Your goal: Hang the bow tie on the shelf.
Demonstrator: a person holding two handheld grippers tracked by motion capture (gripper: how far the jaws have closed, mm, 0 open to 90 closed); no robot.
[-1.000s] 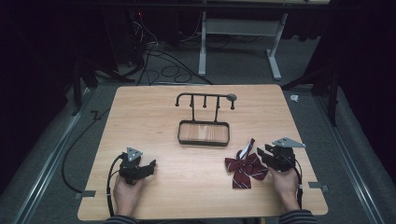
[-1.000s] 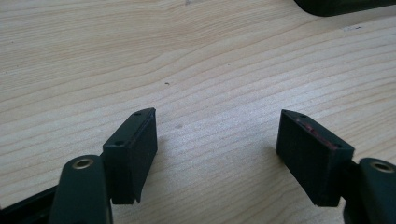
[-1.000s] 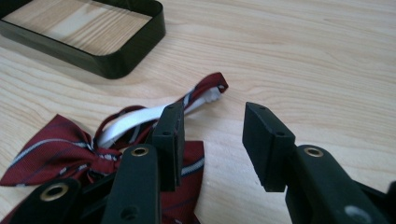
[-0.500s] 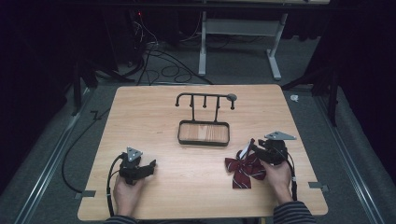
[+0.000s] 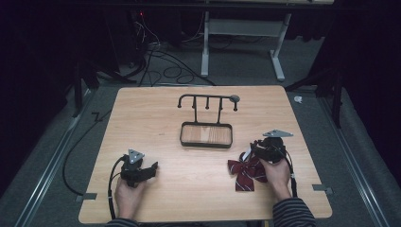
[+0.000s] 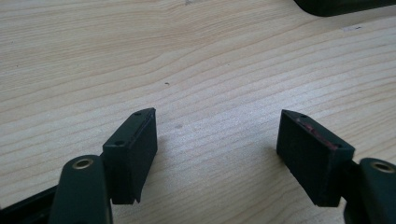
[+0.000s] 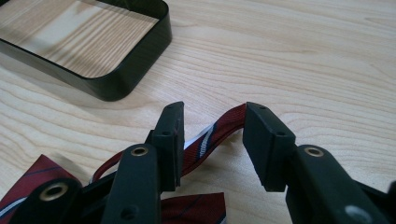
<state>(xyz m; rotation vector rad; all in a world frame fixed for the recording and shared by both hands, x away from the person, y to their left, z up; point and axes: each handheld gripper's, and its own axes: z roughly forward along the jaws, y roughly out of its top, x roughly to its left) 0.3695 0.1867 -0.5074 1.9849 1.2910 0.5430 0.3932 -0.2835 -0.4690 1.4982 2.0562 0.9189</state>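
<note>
Two grippers: we see both near the table's front edge.
Left gripper: jaws spread, nothing between.
Right gripper: jaws apart around the bow tie's strap, not clamped.

The right tool has its jaws parted around a dark red strap with white and navy stripes lying on the wooden bench. Upper left stands the black rim of a tray.
</note>
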